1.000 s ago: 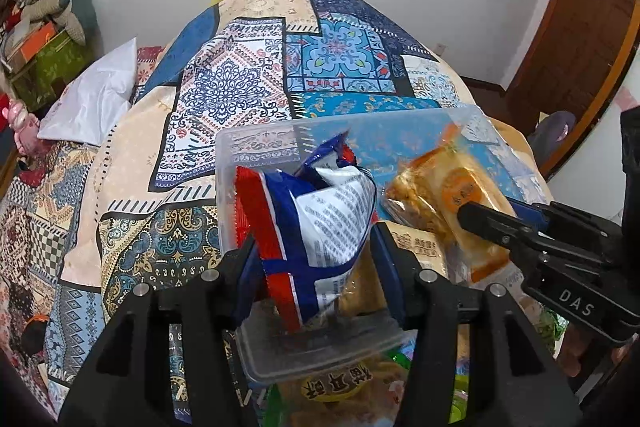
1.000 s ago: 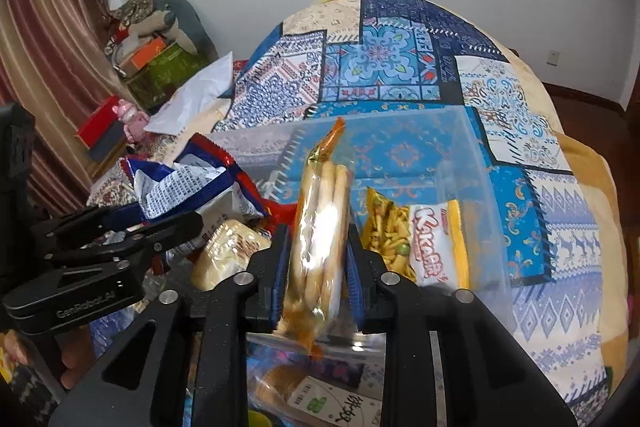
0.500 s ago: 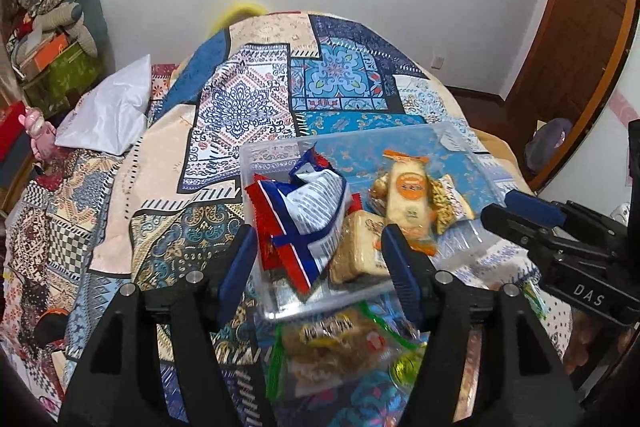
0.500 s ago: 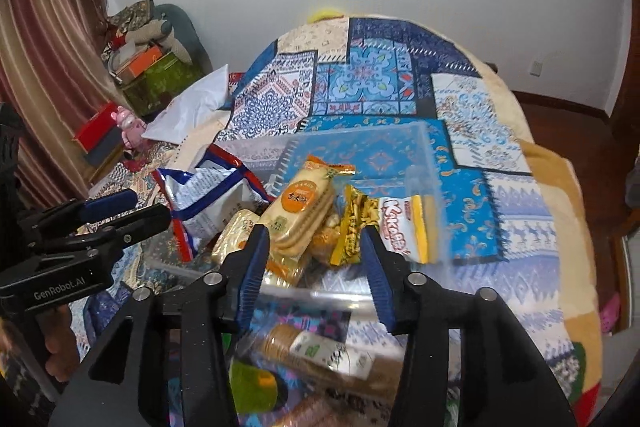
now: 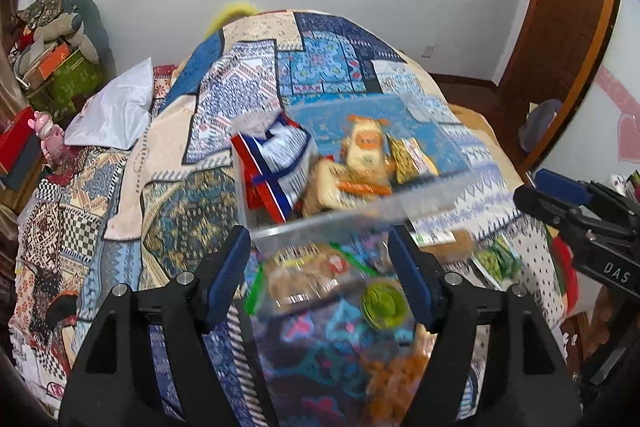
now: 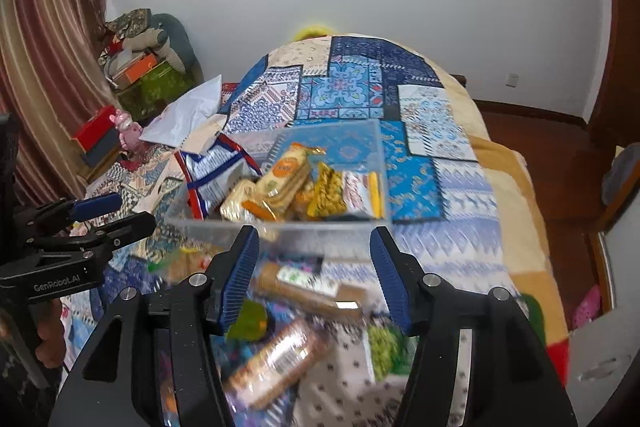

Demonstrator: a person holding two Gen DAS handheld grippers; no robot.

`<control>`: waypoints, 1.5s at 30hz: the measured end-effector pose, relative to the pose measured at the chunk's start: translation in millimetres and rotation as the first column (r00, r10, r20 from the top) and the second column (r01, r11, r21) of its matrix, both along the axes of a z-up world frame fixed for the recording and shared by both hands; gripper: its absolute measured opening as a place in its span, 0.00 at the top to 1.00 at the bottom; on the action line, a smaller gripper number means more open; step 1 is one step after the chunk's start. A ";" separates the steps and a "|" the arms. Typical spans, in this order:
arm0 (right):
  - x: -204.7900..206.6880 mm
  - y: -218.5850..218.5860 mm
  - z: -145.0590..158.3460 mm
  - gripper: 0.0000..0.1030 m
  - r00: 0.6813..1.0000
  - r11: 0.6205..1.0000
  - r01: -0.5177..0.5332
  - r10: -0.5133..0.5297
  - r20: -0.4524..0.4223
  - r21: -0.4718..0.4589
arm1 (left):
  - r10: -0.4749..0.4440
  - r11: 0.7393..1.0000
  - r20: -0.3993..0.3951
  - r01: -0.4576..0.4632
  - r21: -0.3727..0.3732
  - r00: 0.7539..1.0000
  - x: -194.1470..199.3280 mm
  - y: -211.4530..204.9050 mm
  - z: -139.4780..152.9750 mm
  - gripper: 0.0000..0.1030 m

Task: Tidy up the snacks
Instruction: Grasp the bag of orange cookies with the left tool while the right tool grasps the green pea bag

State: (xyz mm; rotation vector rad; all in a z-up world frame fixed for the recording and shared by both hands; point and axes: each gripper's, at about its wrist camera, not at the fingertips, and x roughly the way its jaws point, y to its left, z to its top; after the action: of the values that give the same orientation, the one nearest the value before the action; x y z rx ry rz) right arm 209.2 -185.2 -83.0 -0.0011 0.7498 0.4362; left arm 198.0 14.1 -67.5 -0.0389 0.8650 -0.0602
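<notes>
A clear plastic box (image 5: 360, 213) (image 6: 280, 227) rests on the bed. Inside lie a blue, white and red bag (image 5: 276, 171) (image 6: 216, 175), a biscuit pack with an orange label (image 5: 366, 155) (image 6: 286, 173) and a yellow-green pack (image 5: 408, 159) (image 6: 328, 191). My left gripper (image 5: 318, 239) hovers before the box's near wall, its jaws opening with nothing between them. My right gripper (image 6: 315, 235) does the same beside it, jaws opening and empty. Loose packs lie in front: a cracker pack (image 6: 312, 287), a brown pack (image 6: 276, 359) and a round green snack (image 5: 384, 303).
A patchwork quilt (image 6: 352, 91) covers the bed, with a white pillow (image 5: 116, 107) at its left. Boxes and clutter (image 6: 136, 71) stand by the curtain. A wooden door (image 5: 568, 7) is on the right. A hand (image 6: 44, 343) holds the left gripper's handle.
The left gripper let go of the blue and white bag, the right let go of the biscuit pack; both now lie in the box. Both grippers pulled back and up, jaws wider.
</notes>
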 end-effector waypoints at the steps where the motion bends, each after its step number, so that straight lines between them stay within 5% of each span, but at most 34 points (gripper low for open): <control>1: -4.7 -4.0 -0.8 0.47 1.000 1.000 0.004 -0.004 0.001 -0.006 | -0.007 1.000 -0.009 0.007 -0.003 1.000 -4.8 -4.4 -3.3 0.31; 19: -41.8 -59.5 -56.4 0.47 0.993 0.997 0.040 -0.047 -0.104 -0.073 | -0.093 0.995 -0.172 0.085 -0.051 0.981 -53.2 -64.1 -72.3 0.31; 27: -44.0 -66.4 -72.9 0.47 0.989 0.997 0.041 -0.050 -0.140 -0.070 | -0.076 0.997 -0.229 0.067 -0.045 0.970 -61.7 -60.3 -98.0 0.31; 33: -39.4 -71.6 -82.6 0.34 0.985 0.996 0.058 -0.068 -0.157 -0.066 | -0.065 0.997 -0.252 0.054 -0.050 0.966 -63.6 -50.9 -114.2 0.31; 37: -33.9 -71.8 -88.6 0.34 0.981 0.997 0.055 -0.065 -0.181 -0.059 | -0.076 0.996 -0.260 0.064 -0.056 0.963 -64.2 -48.4 -119.1 0.50; 45: -19.5 -67.6 -100.4 0.31 0.975 0.996 0.049 -0.062 -0.212 -0.070 | -0.087 0.996 -0.234 0.082 -0.032 0.968 -67.3 -47.7 -117.0 0.54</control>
State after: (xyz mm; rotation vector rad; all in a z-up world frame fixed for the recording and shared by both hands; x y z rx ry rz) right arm 189.7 -252.8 -183.4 0.0068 0.9738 0.3620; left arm 130.7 -33.6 -184.5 -0.0303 1.1036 -0.1477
